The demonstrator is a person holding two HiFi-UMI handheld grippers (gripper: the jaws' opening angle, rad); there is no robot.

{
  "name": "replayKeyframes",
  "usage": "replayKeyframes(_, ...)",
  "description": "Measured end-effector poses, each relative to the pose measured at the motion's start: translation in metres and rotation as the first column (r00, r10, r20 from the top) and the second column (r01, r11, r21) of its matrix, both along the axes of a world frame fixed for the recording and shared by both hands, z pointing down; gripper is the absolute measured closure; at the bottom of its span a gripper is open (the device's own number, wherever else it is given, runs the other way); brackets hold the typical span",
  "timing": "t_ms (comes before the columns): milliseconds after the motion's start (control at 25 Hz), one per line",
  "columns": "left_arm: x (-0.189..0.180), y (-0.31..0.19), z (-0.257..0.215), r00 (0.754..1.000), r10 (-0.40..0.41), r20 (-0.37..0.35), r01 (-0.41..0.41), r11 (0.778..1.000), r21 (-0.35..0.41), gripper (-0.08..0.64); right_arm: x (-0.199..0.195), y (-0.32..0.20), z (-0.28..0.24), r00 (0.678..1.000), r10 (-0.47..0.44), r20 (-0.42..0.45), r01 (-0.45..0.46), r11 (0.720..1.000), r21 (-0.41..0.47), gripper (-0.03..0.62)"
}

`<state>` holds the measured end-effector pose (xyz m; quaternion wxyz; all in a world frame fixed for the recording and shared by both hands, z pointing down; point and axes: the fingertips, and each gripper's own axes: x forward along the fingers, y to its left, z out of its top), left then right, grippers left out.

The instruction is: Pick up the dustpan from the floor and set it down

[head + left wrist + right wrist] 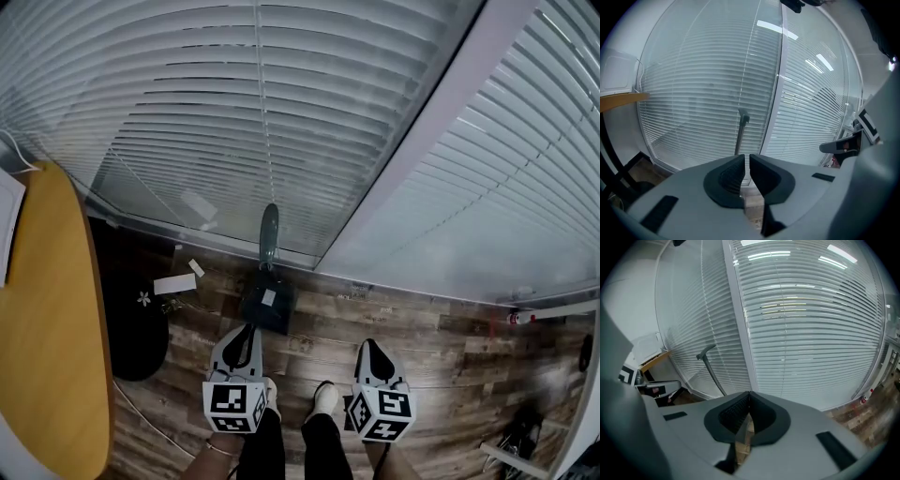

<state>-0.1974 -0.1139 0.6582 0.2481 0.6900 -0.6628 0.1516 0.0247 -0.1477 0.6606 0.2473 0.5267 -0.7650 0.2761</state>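
Observation:
A dark dustpan [267, 298] stands on the wood floor, its long grey handle [269, 231] rising against the white blinds. My left gripper [247, 336] hovers just in front of the pan, jaws shut with nothing between them. My right gripper [371, 349] is level with it further right over bare floor, also shut and empty. In the left gripper view the handle [739, 133] stands straight ahead above the closed jaws [746, 161]. The right gripper view shows the handle [710, 369] off to the left of its closed jaws [749, 398].
A round wooden table [47, 328] fills the left, with a black disc-shaped base [136, 323] and a white paper slip [175, 283] on the floor beside it. Blind-covered glass walls meet at a white corner post [441, 122]. The person's white-socked feet [323, 398] stand between the grippers.

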Motion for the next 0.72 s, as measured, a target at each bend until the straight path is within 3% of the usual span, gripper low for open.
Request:
replayKeyframes(80,0.0,-0.002,0.001,1.0,-0.004,0.003,0.004,1.0,0.004,0.531,0.002,-0.002,0.0,1.0,0.002,-0.002,-0.002,1.0,0.0,0.56)
replayKeyframes(160,0.0,-0.005,0.001,1.0,-0.003,0.004,0.003,1.0,0.007,0.427,0.003,-0.002,0.001,1.0,0.005,-0.002,-0.005,1.0,0.0,0.56)
replayKeyframes(320,-0.001,-0.01,0.004,1.0,0.003,0.017,-0.003,1.0,0.008,0.417,0.007,-0.002,0.004,1.0,0.015,-0.003,-0.015,1.0,-0.005,0.56)
replayKeyframes(520,-0.004,-0.019,0.011,1.0,-0.004,0.02,0.004,1.0,0.017,0.339,0.012,-0.003,0.008,1.0,0.024,-0.008,-0.025,1.0,-0.013,0.56)
replayKeyframes(720,-0.006,-0.03,0.019,1.0,0.005,0.027,-0.005,1.0,0.028,0.324,0.018,-0.005,0.013,0.999,0.038,-0.014,-0.038,0.999,-0.015,0.56)
